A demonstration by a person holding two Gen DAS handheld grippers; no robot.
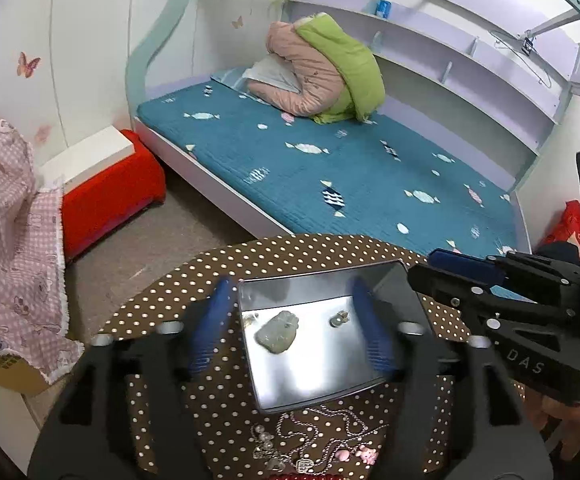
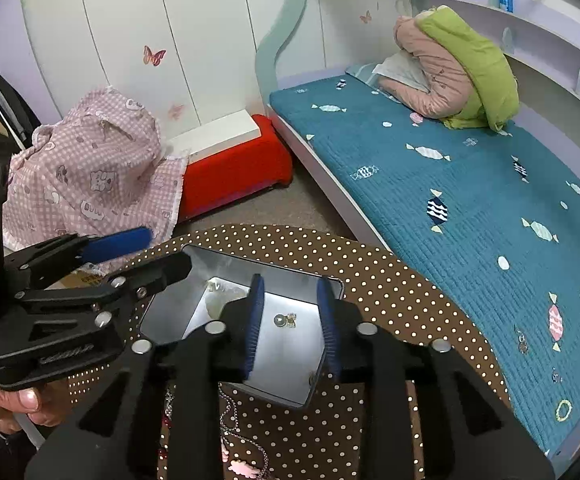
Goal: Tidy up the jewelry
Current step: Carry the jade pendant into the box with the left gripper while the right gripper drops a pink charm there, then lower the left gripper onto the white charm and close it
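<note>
Looked like a kid's bedroom at home: a bed [image 1: 330, 168] with a teal candy-print cover, folded quilts [image 1: 322, 68] at its head, butterfly stickers [image 2: 153, 55] on the wardrobe doors and pale wall shelves [image 1: 470, 52] alongside.

The only lettering that reads clearly is "DAS", in pale raised capitals on the black body of the right gripper [image 1: 466, 276], seen from the left wrist camera at the right edge of the view. In the right wrist view the left gripper [image 2: 129, 252] carries an embossed strip along its black side plate, but the marks there are too small and blurred to make out. A blue packet [image 1: 382, 7] on the shelf above the bed bears print that is also too small to read.
</note>
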